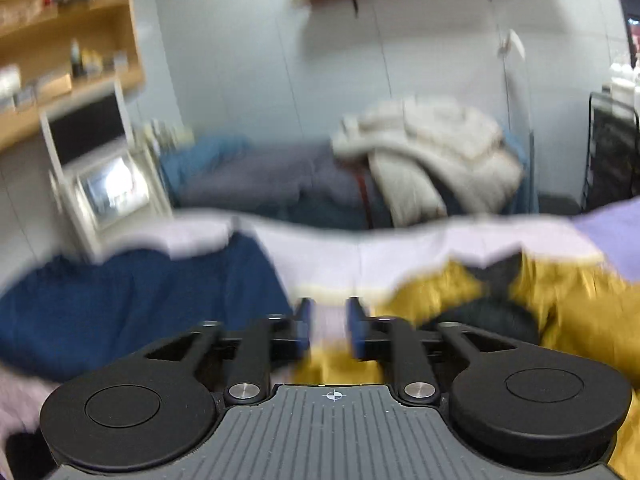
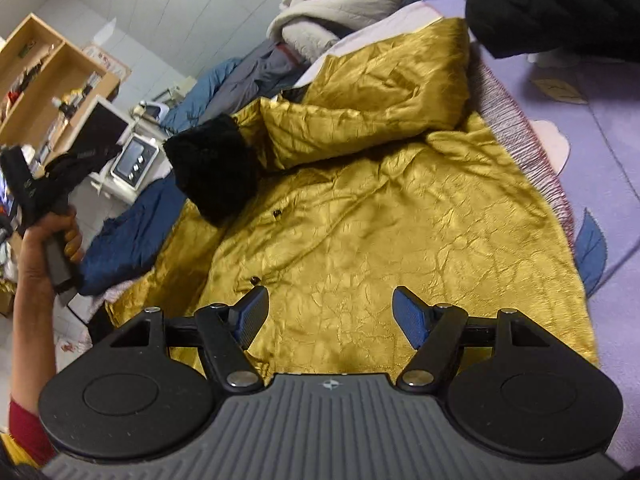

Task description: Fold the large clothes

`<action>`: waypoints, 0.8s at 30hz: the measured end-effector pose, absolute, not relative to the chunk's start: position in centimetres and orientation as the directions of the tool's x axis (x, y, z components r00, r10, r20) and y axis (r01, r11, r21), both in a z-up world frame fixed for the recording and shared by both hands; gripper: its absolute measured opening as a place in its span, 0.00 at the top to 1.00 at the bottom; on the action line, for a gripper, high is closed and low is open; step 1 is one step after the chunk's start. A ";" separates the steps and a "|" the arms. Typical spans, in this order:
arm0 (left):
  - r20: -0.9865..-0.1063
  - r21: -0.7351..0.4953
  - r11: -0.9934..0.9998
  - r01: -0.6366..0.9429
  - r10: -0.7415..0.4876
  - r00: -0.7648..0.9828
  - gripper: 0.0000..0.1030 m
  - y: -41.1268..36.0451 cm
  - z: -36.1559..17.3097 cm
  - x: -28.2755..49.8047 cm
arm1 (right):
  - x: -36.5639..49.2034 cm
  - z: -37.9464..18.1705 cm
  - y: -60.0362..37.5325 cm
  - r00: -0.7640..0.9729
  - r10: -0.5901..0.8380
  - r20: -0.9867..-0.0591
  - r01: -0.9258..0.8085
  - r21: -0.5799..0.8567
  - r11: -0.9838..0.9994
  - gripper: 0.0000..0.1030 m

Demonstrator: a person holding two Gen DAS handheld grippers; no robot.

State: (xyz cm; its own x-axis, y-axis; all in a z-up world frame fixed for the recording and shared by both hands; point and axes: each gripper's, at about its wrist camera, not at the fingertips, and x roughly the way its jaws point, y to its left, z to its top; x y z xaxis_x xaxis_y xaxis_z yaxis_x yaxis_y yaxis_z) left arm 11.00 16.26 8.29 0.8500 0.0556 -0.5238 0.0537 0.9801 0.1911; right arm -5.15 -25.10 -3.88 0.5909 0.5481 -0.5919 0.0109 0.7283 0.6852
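A large mustard-gold satin coat (image 2: 360, 220) lies spread on the bed, front up. One sleeve is folded across its chest and ends in a black fur cuff (image 2: 212, 168). My right gripper (image 2: 330, 312) hovers open over the coat's lower part, with only fabric below its blue pads. The left wrist view is blurred. There my left gripper (image 1: 330, 326) shows its fingers apart, with pale sheet in the gap and nothing clamped. The coat (image 1: 568, 300) lies to its right. In the right wrist view, a person's hand (image 2: 60, 236) holds the left tool off the bed's left side.
A navy garment (image 2: 132, 232) lies crumpled at the coat's left edge. A black quilted garment (image 2: 552, 4) sits at the far right corner of the purple bedspread (image 2: 580, 128). Beige quilted jackets (image 2: 332, 4) are piled beyond the bed. Wooden shelves (image 2: 40, 72) and a white appliance (image 2: 134, 160) stand at left.
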 end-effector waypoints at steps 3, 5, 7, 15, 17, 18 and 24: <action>-0.591 0.052 0.994 0.096 -0.047 0.805 0.01 17.3 6.5 9.6 | -4.2 -3.9 -25.0 0.581 0.544 -0.606 0.009 0.673 0.740 0.28; -0.609 -0.067 0.987 0.143 -0.154 0.778 0.00 17.1 5.8 8.9 | -3.6 -3.9 -25.0 0.579 0.541 -0.610 0.015 0.671 0.741 0.28; -0.620 -0.166 0.969 0.182 -0.246 0.745 0.00 16.3 5.0 8.5 | -3.2 -3.8 -25.2 0.584 0.539 -0.607 0.020 0.675 0.738 0.28; -0.660 -0.178 0.967 0.185 -0.256 0.706 0.00 12.0 -0.6 10.5 | -4.3 -4.5 -24.9 0.564 0.539 -0.626 0.037 0.671 0.740 0.28; -0.668 -0.112 0.971 0.213 -0.232 0.707 0.00 10.5 -1.6 11.3 | -4.5 -4.7 -24.9 0.559 0.537 -0.632 0.047 0.671 0.740 0.28; -0.668 -0.076 0.975 0.209 -0.205 0.715 0.00 10.0 -2.1 11.7 | -4.6 -4.8 -25.0 0.563 0.536 -0.628 0.051 0.674 0.737 0.28; -0.574 0.165 0.932 0.321 -0.174 0.800 0.33 8.8 1.5 13.2 | -4.9 -4.5 -25.7 0.583 0.525 -0.620 0.058 0.676 0.735 0.28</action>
